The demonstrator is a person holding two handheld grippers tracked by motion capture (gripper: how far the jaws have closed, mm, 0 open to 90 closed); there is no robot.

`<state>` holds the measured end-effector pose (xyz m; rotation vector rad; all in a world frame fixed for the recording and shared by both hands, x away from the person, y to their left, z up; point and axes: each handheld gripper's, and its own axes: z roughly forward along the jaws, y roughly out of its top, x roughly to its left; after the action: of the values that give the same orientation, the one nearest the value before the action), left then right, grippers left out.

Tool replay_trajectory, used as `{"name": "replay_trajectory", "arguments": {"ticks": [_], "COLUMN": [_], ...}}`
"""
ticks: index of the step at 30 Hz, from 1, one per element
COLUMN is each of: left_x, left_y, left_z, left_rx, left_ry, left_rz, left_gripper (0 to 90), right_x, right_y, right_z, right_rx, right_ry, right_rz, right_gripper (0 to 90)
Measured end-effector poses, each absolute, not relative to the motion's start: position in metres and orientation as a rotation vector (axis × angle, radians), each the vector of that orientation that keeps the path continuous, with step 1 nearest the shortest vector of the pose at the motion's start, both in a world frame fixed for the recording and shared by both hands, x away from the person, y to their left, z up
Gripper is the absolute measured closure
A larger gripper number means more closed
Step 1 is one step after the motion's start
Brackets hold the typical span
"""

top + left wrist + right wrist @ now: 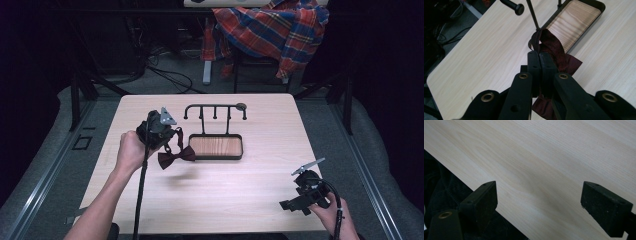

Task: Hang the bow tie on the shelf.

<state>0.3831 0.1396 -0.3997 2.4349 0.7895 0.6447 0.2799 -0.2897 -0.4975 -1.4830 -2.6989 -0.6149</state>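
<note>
While the person's left hand [131, 151] grips it just left of the black rack [215, 131], the left gripper [167, 136] has its jaws pressed together on a dark red bow tie [176, 155]. That bow tie hangs from the jaws above the pale wooden table [225, 200], just left of the rack's wood-lined tray [216, 146]. Seen from the left gripper view, the tie's cloth [557, 53] bunches between and past the jaws, close to the tray's near corner and one upright post. Well to the right of the rack, by the table's near edge, the right hand [334, 211] holds the right gripper [301, 199], its jaws spread wide with nothing between them, over bare tabletop [544, 157].
</note>
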Motion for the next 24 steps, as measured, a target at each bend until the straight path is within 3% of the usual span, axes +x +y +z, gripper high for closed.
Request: {"name": "replay_trajectory", "arguments": {"ticks": [24], "left_x": [0.419], "left_y": [0.114], "left_z": [-0.372], "left_rx": [2.449], "left_ry": [0.72], "left_rz": [0.689], "left_gripper": [88.6], "right_x": [0.28], "right_y": [-0.289], "right_z": [-0.498], "right_rx": [-1.487], "right_ry": [-2.698], "right_rz": [-0.628], "right_gripper": [13.7]}}
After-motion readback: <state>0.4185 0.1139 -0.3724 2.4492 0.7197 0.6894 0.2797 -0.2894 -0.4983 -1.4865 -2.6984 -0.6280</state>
